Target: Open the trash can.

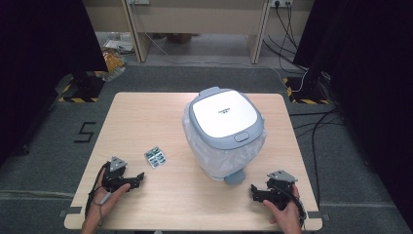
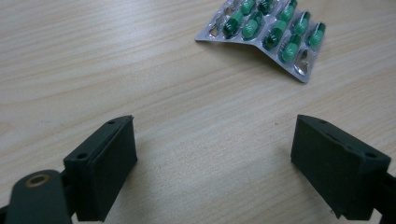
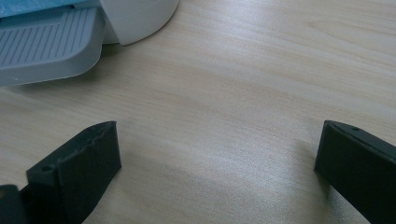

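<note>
Both grippers rest low on the near edge of the tabletop [image 1: 146,107], one in each hand. Left gripper [image 1: 138,178] has its fingers [image 2: 100,172] spread wide with nothing between them, bare wood showing in the gap. It points toward the pill pack [image 1: 155,157], a foil blister sheet of green capsules lying flat and a little bent, just ahead of it and apart from it. That heading suggests the pack is the thing about to be picked up. In the left gripper view the pack [image 2: 267,29] sits beyond the fingertips and off to the right, so the hand would need to go forward and swing slightly to straddle it.

Right gripper [image 1: 254,191] also has its fingers [image 3: 74,172] wide apart and holds nothing. It waits near the foot pedal [image 3: 46,44] of the bin [image 1: 225,134], a white, bag-lined pedal bin with its lid shut, standing mid-table. Its place by the pedal probably serves to open the lid.

Open wood lies all around the pack, so the approach is free. The pack lies flat, which may make it awkward to lift; the bin stands close on its right.
</note>
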`<state>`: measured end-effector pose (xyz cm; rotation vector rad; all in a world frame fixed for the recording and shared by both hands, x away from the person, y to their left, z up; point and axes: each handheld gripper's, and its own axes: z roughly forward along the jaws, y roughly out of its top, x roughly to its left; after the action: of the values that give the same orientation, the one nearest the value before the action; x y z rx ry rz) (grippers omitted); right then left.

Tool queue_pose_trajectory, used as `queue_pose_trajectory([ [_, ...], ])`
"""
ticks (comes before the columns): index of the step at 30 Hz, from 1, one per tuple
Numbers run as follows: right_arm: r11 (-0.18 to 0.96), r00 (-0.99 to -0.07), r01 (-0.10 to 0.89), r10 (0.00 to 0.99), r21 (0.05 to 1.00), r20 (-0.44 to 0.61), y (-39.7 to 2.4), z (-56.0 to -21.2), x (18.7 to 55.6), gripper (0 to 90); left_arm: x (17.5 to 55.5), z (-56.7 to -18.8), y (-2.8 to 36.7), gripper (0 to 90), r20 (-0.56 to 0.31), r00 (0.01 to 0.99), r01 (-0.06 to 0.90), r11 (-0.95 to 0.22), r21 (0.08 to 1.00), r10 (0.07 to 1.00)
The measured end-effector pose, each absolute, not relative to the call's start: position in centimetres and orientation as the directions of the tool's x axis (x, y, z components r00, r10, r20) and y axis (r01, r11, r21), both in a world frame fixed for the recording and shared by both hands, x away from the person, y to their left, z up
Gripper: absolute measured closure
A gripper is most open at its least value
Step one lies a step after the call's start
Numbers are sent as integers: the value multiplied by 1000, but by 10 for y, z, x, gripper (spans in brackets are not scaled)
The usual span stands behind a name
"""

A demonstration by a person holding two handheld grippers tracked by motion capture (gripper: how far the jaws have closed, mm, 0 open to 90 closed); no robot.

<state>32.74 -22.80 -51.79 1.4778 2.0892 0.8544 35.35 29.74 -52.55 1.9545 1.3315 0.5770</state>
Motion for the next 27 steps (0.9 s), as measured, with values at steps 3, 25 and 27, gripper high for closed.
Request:
queue_pose_trajectory([
  [3,235,-342,672,940,703,12,-229,-517,327,4,353,-525,297,144,-19,369,618,-230,752,929],
  [25,216,-365,590,931,777,18,-232,-498,340,152,345,-482,223,166,-86,524,512,-233,827,848],
  [27,217,-362,588,932,779,14,-229,-495,344,153,349,-481,210,168,-84,539,504,-242,829,838],
])
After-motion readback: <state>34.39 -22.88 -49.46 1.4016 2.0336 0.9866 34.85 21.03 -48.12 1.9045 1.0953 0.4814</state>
